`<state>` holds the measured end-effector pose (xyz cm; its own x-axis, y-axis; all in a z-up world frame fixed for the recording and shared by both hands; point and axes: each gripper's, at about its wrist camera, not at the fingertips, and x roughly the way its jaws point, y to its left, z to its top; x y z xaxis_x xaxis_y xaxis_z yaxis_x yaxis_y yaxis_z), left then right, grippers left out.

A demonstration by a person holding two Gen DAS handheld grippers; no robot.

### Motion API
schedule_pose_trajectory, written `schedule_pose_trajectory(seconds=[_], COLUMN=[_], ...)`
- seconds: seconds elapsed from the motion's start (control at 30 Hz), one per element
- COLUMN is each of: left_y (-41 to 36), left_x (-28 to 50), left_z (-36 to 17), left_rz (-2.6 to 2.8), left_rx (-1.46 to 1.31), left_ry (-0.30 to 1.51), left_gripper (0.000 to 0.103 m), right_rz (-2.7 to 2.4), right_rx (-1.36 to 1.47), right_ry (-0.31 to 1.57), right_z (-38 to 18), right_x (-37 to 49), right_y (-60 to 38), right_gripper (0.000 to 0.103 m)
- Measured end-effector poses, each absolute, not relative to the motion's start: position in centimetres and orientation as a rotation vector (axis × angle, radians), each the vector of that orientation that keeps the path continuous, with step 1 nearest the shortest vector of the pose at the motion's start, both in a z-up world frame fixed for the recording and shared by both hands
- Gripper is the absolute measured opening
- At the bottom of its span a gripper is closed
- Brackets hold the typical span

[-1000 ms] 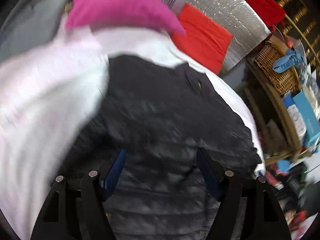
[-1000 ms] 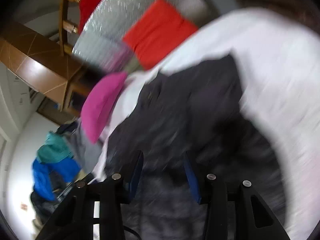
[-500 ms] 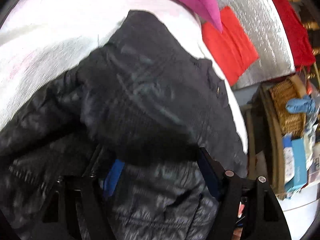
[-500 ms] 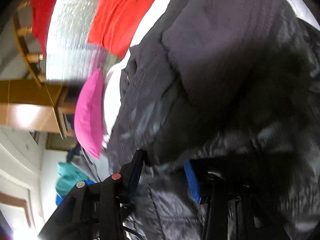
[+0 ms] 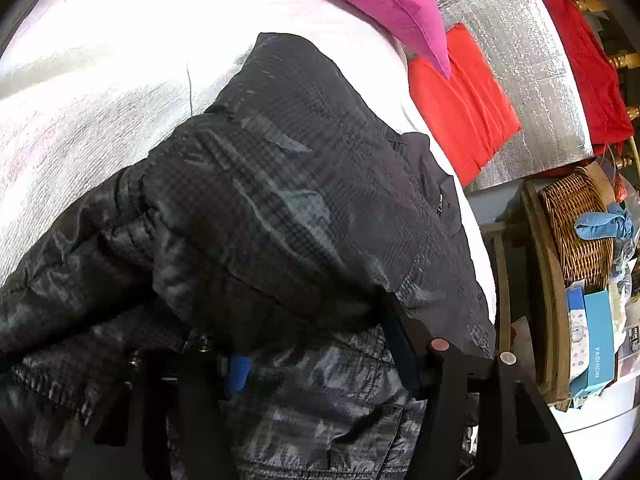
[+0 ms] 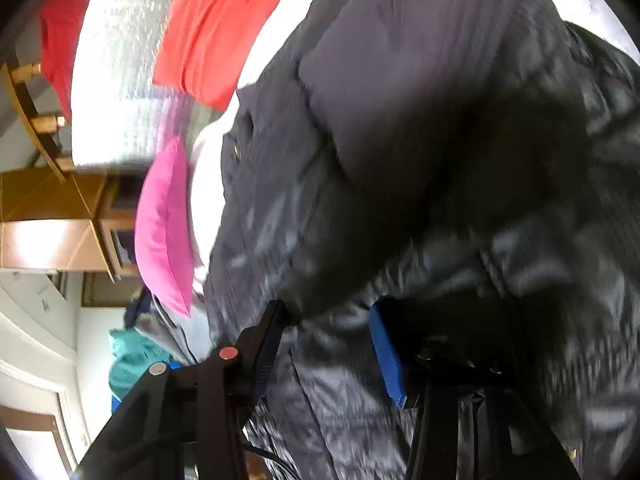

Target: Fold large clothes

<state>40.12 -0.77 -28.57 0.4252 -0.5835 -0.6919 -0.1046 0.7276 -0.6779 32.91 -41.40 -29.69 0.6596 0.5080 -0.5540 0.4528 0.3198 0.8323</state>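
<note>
A black quilted jacket (image 5: 304, 200) lies on a white bed (image 5: 100, 80), with its lower part folded up over itself. My left gripper (image 5: 316, 352) stands open, and the folded layer of the jacket drapes over it and hides most of its left finger. In the right wrist view the same jacket (image 6: 420, 120) fills the frame. My right gripper (image 6: 324, 344) is open too, with jacket fabric lying between and over its fingers. Neither gripper pinches the cloth.
A pink pillow (image 5: 380, 4) and a red pillow (image 5: 460, 100) lie at the head of the bed against a silver padded headboard (image 5: 520, 40). A wooden shelf with a wicker basket (image 5: 576, 224) and boxes stands at the bed's right. A wooden cabinet (image 6: 52, 220) shows in the right wrist view.
Both grippers dropped low and pushed forward under the jacket's hem. The lower part of the jacket has been lifted and folded up over the upper part.
</note>
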Motion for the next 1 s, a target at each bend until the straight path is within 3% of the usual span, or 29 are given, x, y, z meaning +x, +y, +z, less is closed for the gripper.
schedule_pose_trajectory(seconds=[0.1,0.17,0.3,0.43,0.53,0.63,0.7,0.77,0.8,0.87,1.0], left_y=[-1.4,-1.5,-1.7,-1.6,-1.6,-1.8,-2.0,-2.1,-2.2,-2.4,-3.2], left_x=[40.5,40.5,40.4,40.0,39.6,39.8,39.9,39.9,39.9,39.9,39.5], left_z=[-28.5,-28.3,-27.2,-25.5,-25.0,-26.5,-27.4,-27.2,-26.8,-26.5,-26.2], left_rz=[-0.33,-0.338,-0.337,-0.38,-0.381,-0.343,-0.301,-0.288,-0.274,-0.238,-0.207], left_rx=[-0.693,-0.68,-0.617,-0.606,-0.579,-0.544,-0.512,-0.501,-0.477,-0.433,-0.367], left_ry=[1.082,1.066,1.032,0.988,0.982,1.058,1.097,1.091,1.088,1.071,1.032], left_gripper=[0.052,0.045,0.025,0.021,0.021,0.023,0.033,0.037,0.046,0.058,0.059], right_rz=[0.029,0.018,0.003,0.009,0.001,-0.042,-0.063,-0.051,-0.038,-0.03,-0.049], right_rx=[1.373,1.358,1.242,1.095,0.991,0.974,1.0,1.051,1.082,1.095,1.124], right_ry=[0.779,0.736,0.714,0.645,0.613,0.7,0.767,0.795,0.795,0.795,0.801], right_z=[-30.2,-30.5,-29.3,-25.9,-24.0,-25.1,-26.4,-27.0,-27.1,-26.8,-26.9], right_x=[32.7,33.0,32.9,32.3,31.3,31.6,31.9,32.1,31.9,31.7,31.2], right_y=[-43.1,-43.8,-43.0,-42.3,-41.6,-41.2,-41.4,-41.7,-42.0,-42.4,-43.0], right_gripper=[0.048,0.032,0.021,0.018,0.018,0.018,0.02,0.023,0.023,0.031,0.048])
